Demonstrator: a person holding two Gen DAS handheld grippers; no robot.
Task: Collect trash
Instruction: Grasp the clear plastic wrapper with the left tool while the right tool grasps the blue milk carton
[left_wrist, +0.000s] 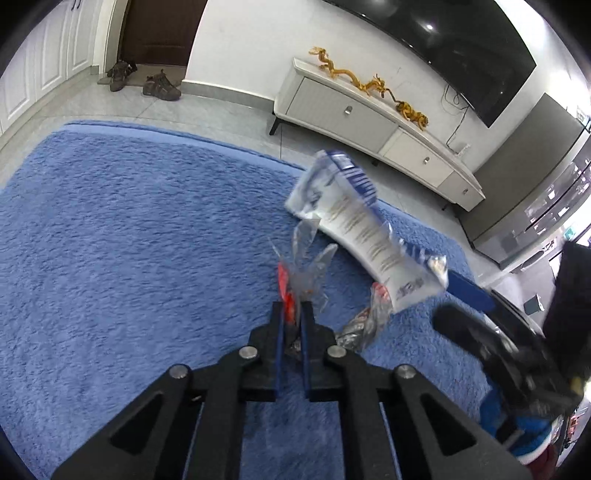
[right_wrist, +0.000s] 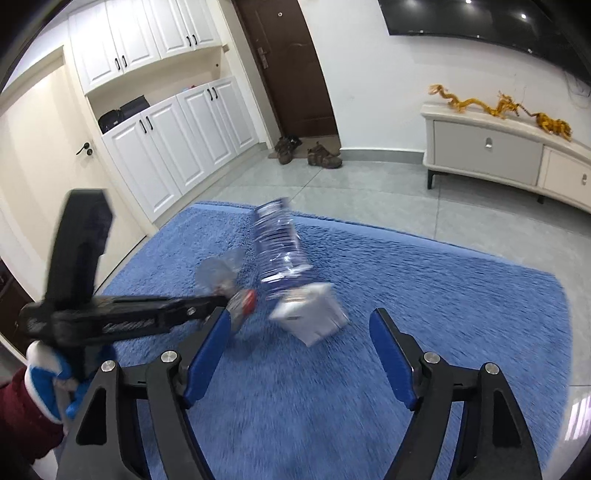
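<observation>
Trash first: left gripper (left_wrist: 291, 314) was clamped down on a crumpled clear plastic wrapper (left_wrist: 306, 269) with a red-orange scrap in it, jaws nearly together, film sticking up past the tips. Looked like a thin pinch, only a corner of film between the pads.

Right gripper (right_wrist: 299, 332) stood wide, nothing between the blue pads (right_wrist: 207, 350), aimed at the white-and-blue packet (right_wrist: 291, 273) just ahead of its tips. Packet looked blurred in both views, one end raised off the blue rug (right_wrist: 443, 295); couldn't tell whether it rested on the pile or was airborne. A second crinkled clear-and-red wrapper (left_wrist: 369, 314) sat just beside the packet's near end, close to the left jaws.

Handling, my read: all of it very light, soft film, no stiffness, glossy so likely slippery. Would crush flat under the pads, nothing fragile. Packet best taken across its narrow width near the white near end, where the material bunches; a flat face would slide. Shaggy rug pile could snag the fingertips on a low approach.

Further out: grey tile floor (right_wrist: 369, 184), white TV cabinet (right_wrist: 487, 147) with gold dragon figures (right_wrist: 498, 105), brown shoes (right_wrist: 321, 155) by the door (right_wrist: 291, 74).
</observation>
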